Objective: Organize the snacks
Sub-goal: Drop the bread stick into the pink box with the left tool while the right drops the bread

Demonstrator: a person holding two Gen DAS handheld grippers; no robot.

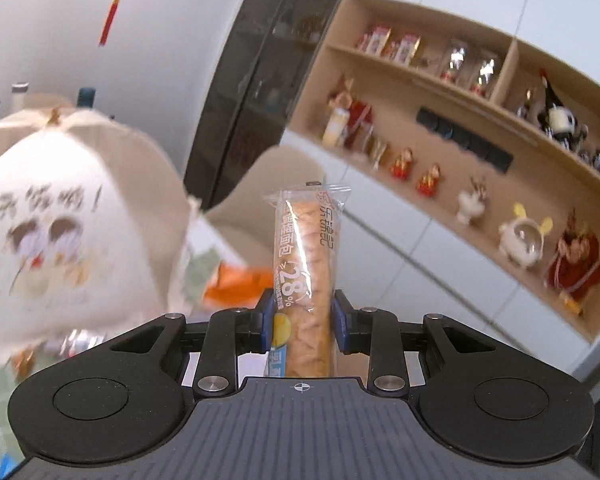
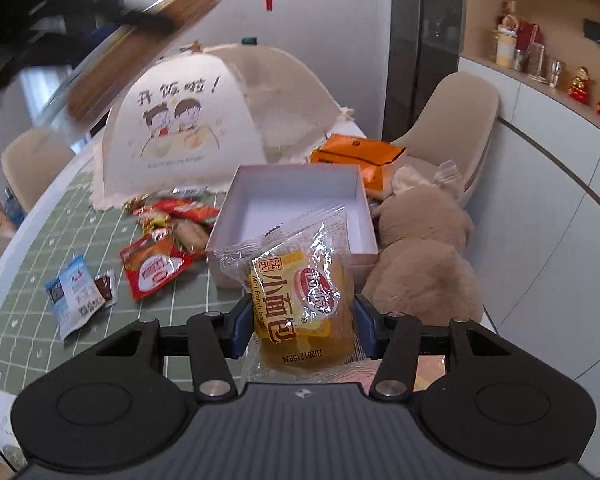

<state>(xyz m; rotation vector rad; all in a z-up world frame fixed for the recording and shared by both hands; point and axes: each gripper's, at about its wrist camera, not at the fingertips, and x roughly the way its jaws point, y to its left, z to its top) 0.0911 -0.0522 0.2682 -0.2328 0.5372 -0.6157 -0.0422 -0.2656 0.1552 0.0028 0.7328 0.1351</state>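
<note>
My left gripper [image 1: 300,322] is shut on a long bread roll in a clear wrapper [image 1: 308,264] and holds it upright, high in the air. In the right wrist view that roll shows as a brown blur [image 2: 140,44] at the upper left. My right gripper [image 2: 300,324] is shut on a yellow mini French bread packet [image 2: 300,300], just in front of an open white box [image 2: 296,204] that looks empty. Several loose snack packets lie left of the box: red ones [image 2: 156,268] and a blue-white one [image 2: 74,294].
A cream mesh food cover with a cartoon print [image 2: 184,120] stands behind the box on the green checked tablecloth [image 2: 24,264]. An orange pouch [image 2: 360,152] and a beige plush toy [image 2: 424,248] sit to the right. A wooden shelf with figurines [image 1: 480,200] lines the wall.
</note>
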